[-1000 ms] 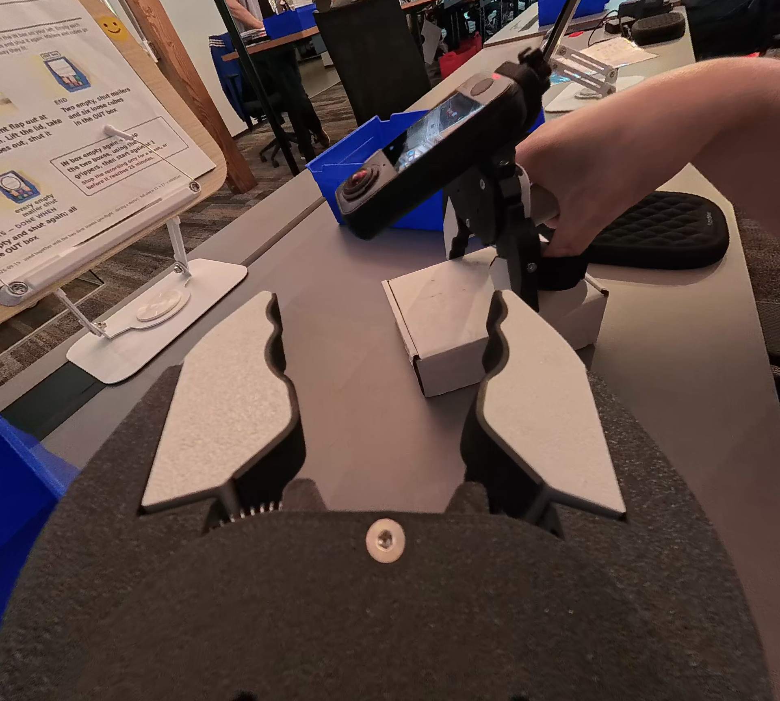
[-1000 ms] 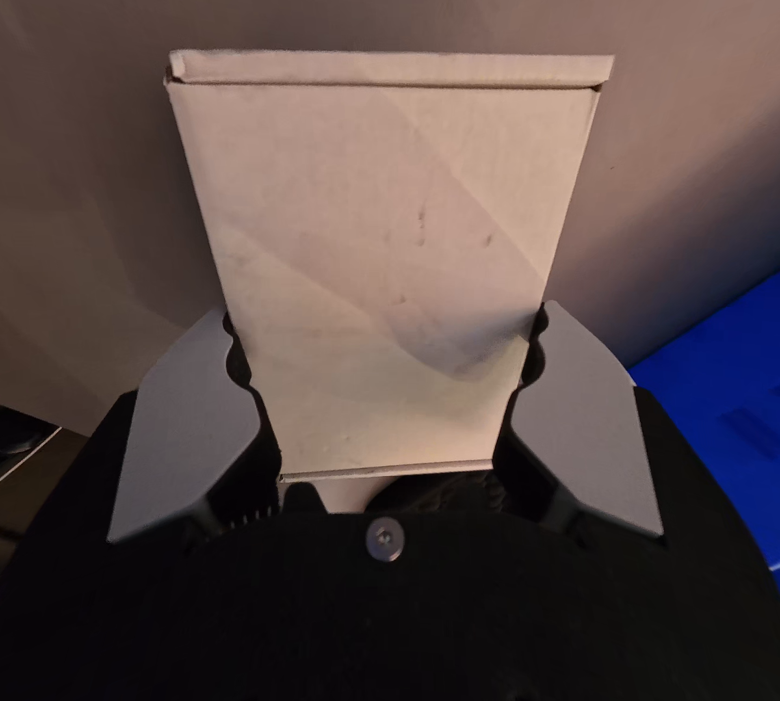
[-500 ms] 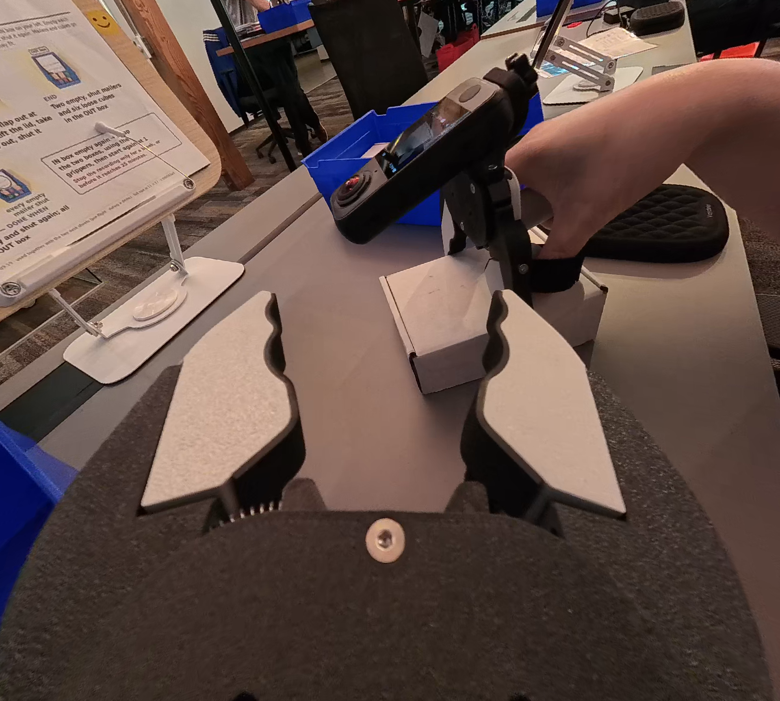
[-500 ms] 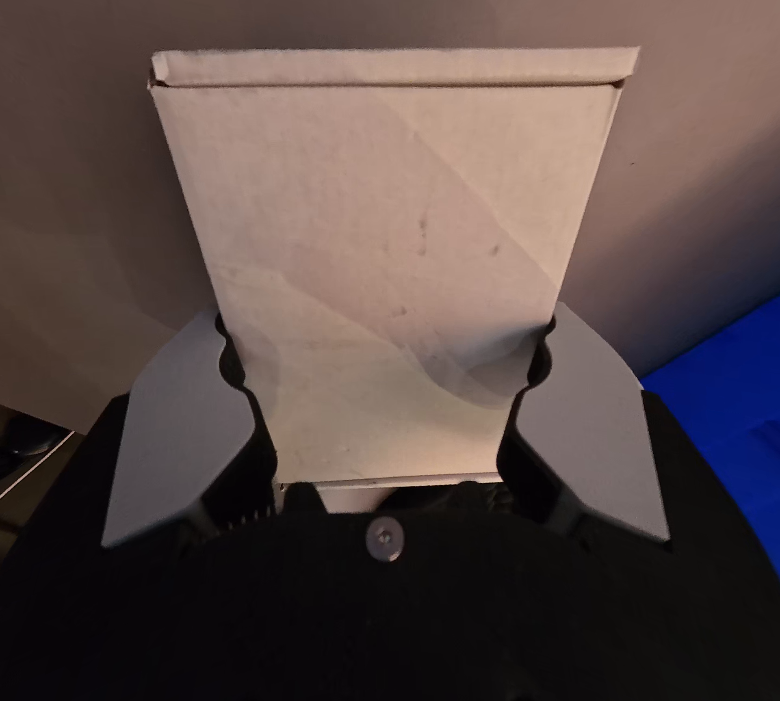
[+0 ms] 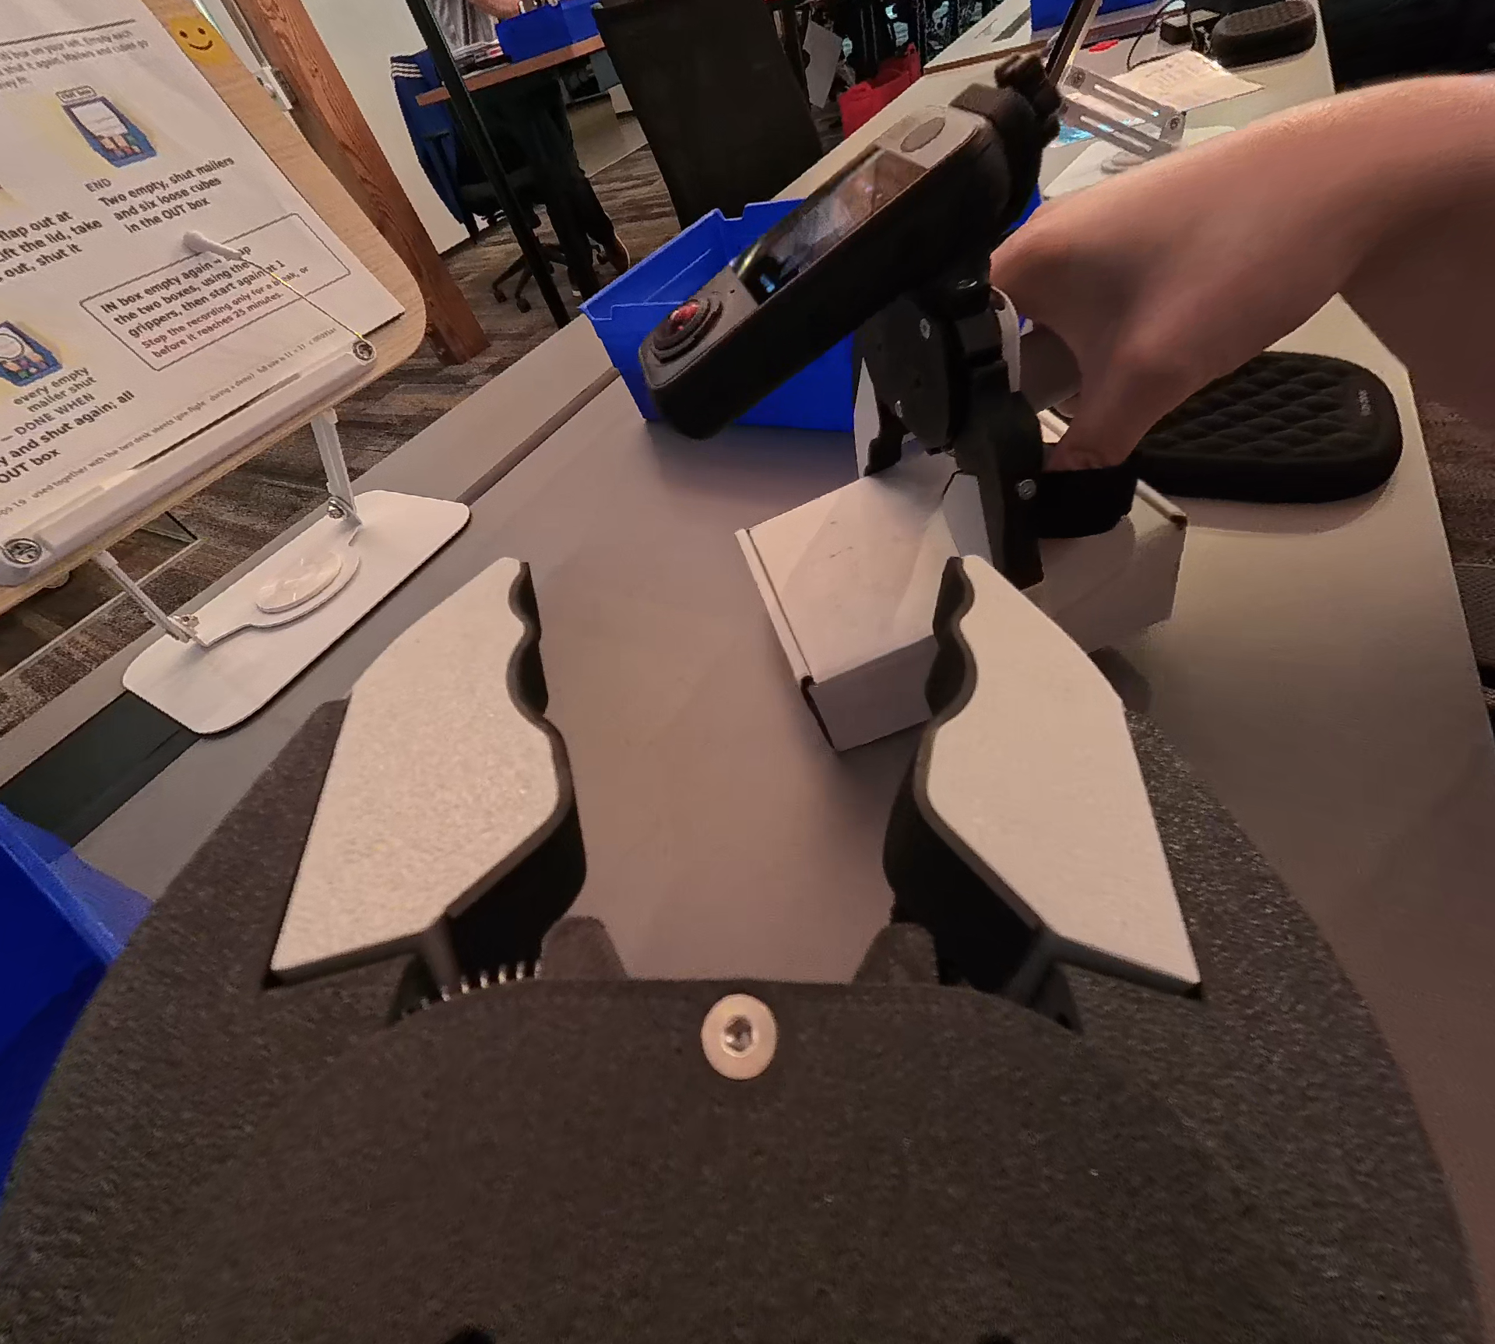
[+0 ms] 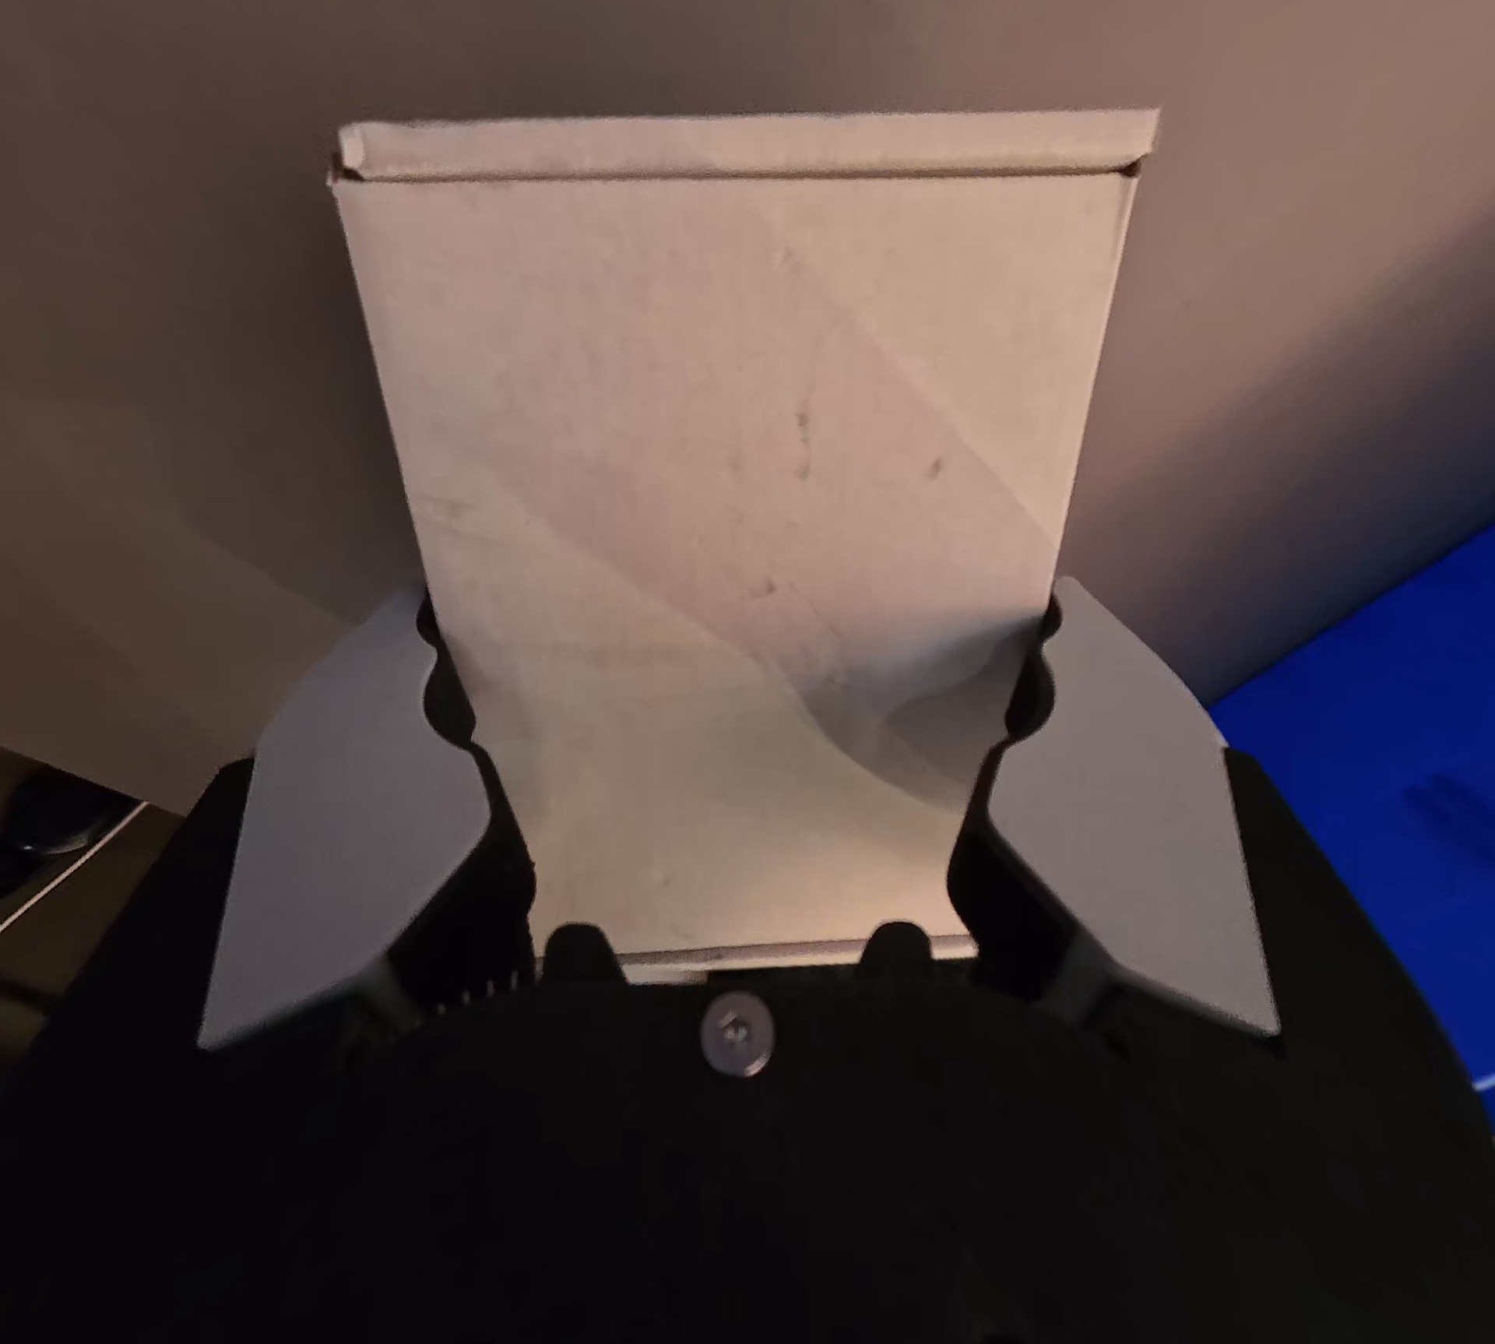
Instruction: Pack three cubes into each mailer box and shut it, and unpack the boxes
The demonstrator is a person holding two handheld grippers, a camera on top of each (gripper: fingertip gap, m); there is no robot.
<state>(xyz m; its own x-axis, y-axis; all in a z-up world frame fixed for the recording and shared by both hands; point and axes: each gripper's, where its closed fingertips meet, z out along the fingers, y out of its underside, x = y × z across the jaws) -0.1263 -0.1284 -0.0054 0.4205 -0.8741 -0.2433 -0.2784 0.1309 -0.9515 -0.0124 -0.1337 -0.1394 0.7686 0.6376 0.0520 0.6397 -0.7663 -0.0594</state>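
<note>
**Closed mailer box held at its sides on the table**

The white mailer box (image 6: 728,537) lies flat on the grey table (image 5: 663,658), lid down and front flap tucked; no cubes show in either view. The right gripper (image 6: 736,666) comes down on it from above, one finger on each side wall, jaws spread to the box's width and seemingly in contact, so the box appears clamped rather than merely straddled. Compared with the views of half a second and one second ago, the box sits slightly farther from the camera and more squarely between the fingers, while its place on the table has hardly changed: the grasp is being settled, not yet a lift. This suggests the box is being steadied or readied for carrying, perhaps toward the blue bin (image 5: 696,270) behind it. The left gripper (image 5: 736,666) hovers low just in front of the box, jaws wide apart and holding nothing. An instruction board (image 5: 162,237) stands to the left; a black pad (image 5: 1278,423) lies beyond the hand (image 5: 1173,302).
</note>
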